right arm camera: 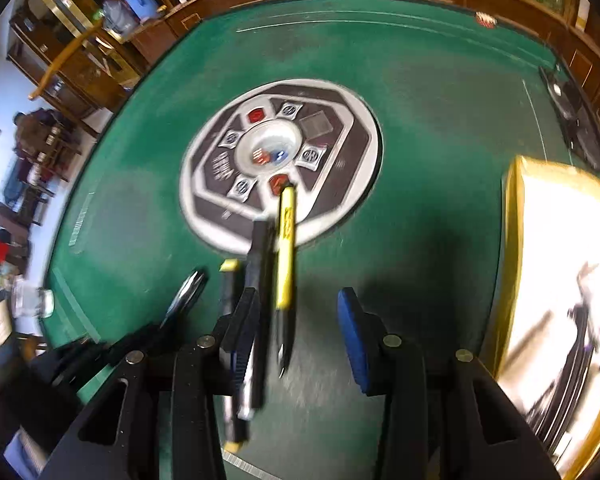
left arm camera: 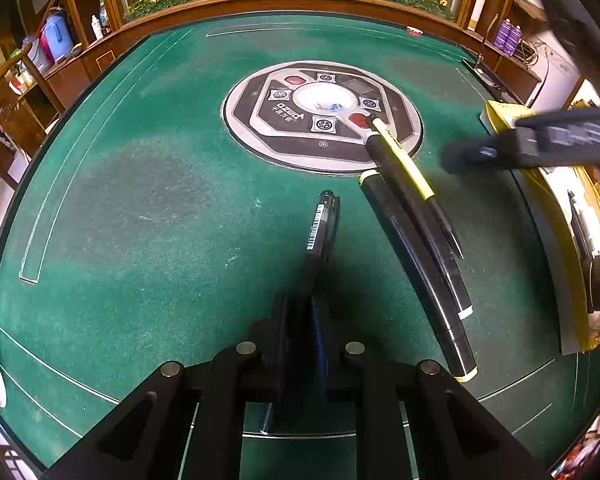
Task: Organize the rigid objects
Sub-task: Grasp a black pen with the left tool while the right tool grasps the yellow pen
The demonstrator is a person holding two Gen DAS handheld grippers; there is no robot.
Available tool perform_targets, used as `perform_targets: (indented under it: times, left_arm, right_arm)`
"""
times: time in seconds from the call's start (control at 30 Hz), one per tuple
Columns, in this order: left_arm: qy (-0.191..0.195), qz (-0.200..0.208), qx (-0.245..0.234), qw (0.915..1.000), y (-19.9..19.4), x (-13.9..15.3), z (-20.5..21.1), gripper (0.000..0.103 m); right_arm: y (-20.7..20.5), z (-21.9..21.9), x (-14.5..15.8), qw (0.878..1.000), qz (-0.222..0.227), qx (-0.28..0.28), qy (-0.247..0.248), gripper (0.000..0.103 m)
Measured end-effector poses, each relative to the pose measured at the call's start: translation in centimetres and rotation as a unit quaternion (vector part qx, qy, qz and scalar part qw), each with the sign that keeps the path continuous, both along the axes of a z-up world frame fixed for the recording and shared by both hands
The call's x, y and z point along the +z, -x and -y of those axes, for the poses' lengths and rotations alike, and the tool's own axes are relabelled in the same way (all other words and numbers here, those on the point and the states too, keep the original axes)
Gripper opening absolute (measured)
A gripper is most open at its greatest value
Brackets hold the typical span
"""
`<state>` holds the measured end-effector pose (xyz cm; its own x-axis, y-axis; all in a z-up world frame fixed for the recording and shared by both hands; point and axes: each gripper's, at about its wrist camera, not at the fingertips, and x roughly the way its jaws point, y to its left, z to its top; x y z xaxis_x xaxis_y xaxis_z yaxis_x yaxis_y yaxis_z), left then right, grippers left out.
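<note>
You have three pens lined up side by side on the green table, just right of its centre disc: a marker with pale yellow ends, a dark pen beside it, and a yellow pen whose far end lies on the disc's rim. They touch or nearly touch and run roughly parallel, so I judge that part of the sorting done.

What is left, as far as you can see, is the barcoded pen. Your left gripper has its jaws clamped on that pen's near end, and the pen sticks forward out of them, close above or on the felt, just left of the marker and not yet in line with the row. It looks like the last piece to join the group.

Your right gripper has its jaws apart and holds nothing. The yellow pen's tip lies between them, nearer the left jaw; the dark pen passes under that jaw. A yellow-edged box sits at the table's right edge.
</note>
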<state>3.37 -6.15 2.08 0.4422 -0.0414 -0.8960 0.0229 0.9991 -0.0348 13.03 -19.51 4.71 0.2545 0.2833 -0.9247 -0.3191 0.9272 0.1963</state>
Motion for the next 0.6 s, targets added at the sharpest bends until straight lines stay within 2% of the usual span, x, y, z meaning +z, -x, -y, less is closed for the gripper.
perform_targets:
  times: [0.07,0.3,0.4,0.5,0.6]
  left_arm:
    - [-0.002,0.001,-0.002,1.0,0.1,0.0,0.1,0.012]
    - [0.002,0.004,-0.003,1.0,0.1,0.0,0.0,0.012]
    - [0.002,0.004,-0.002,1.0,-0.3,0.0,0.1,0.012]
    - [0.003,0.002,0.0,1.0,-0.6,-0.1,0.1,0.012]
    - [0.005,0.004,0.003,1.0,-0.6,-0.1,0.1,0.012]
  right_arm:
    - [-1.0,-0.6,-0.8,1.0,-0.001,-0.003,0.026,0.038]
    - [-1.7,-2.1,-1.8,0.999,0.0,0.005,0.044,0.027]
    - [-1.8,-3.3,-2.3,0.997,0.001,0.026,0.069,0.018]
    - [-1.8,-3.8,-2.5,0.996,0.011,0.027,0.089,0.016]
    - [-1.8,-3.9,-2.6,0.995,0.016,0.032,0.097,0.008]
